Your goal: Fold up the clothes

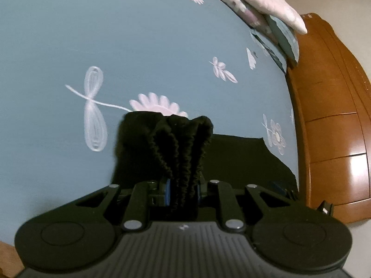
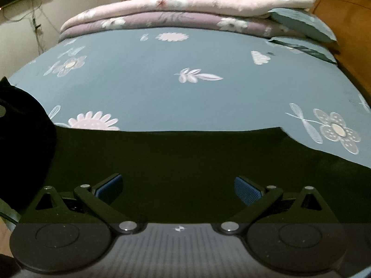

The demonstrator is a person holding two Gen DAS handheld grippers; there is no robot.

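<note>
Black garment [image 2: 185,159] lying on a blue flowered bedsheet [image 2: 162,81], its far edge straight across the right wrist view and its right end tapering toward a corner. Left gripper [image 1: 183,192] is closed on a gathered, ruffled band of the same cloth, which stands up in bunched folds above the blue pads [image 1: 168,191]; this looks like an elastic waistband, though the cut of the garment cannot be settled. Right gripper [image 2: 178,190] hangs over the flat part with its fingers spread wide and nothing between them. The cloth appears light, soft and limp: it will sag and trail from any single hold, so a judged good grip is at an edge or corner, with the ruffled band giving the firmest purchase and the flat middle the poorest. Hidden or unclear: the near edge of the garment lies under both gripper bodies; the dark fabric shows no seams or layers, so the number of folds is unreadable; a dark mass at the left border of the right wrist view is probably the lifted cloth. Folded quilts [image 2: 174,11] and a wooden headboard [image 1: 329,115] lie beyond.
</note>
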